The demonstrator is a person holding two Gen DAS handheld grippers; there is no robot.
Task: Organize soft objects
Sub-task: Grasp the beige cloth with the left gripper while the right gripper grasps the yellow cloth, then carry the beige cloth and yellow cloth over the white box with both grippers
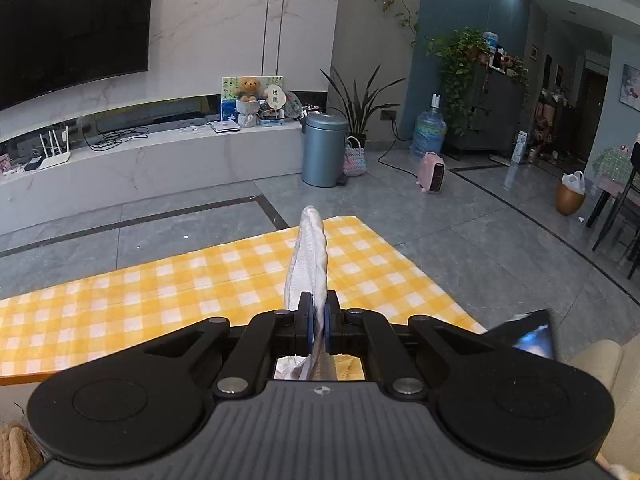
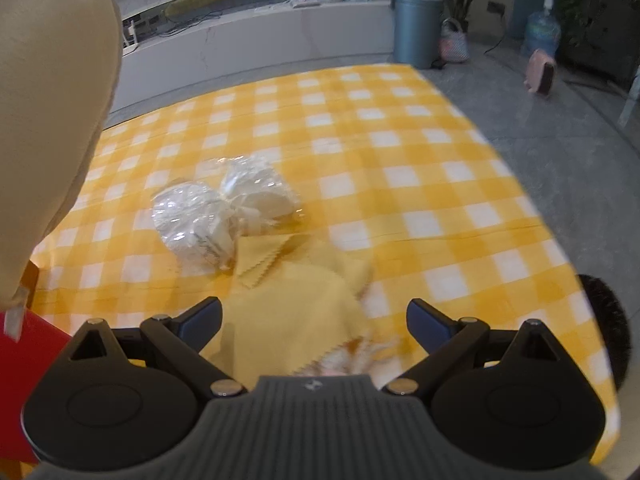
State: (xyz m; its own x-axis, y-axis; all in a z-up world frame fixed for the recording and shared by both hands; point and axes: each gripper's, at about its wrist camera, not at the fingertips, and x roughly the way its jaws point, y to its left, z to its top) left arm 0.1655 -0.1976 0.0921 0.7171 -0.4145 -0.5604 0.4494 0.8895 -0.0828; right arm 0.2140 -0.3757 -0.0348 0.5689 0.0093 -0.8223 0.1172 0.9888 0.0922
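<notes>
My left gripper is shut on a white soft cloth, which sticks up and forward between its fingers above the yellow checked table. My right gripper is open and empty, low over a yellow cloth with zigzag edges that lies on the table between its fingers. Just beyond the yellow cloth lies a white item in clear plastic wrap.
A beige cushion fills the left of the right wrist view, with a red object below it. A dark fuzzy object sits at the table's right edge. Beyond the table are grey floor, a bin and a TV bench.
</notes>
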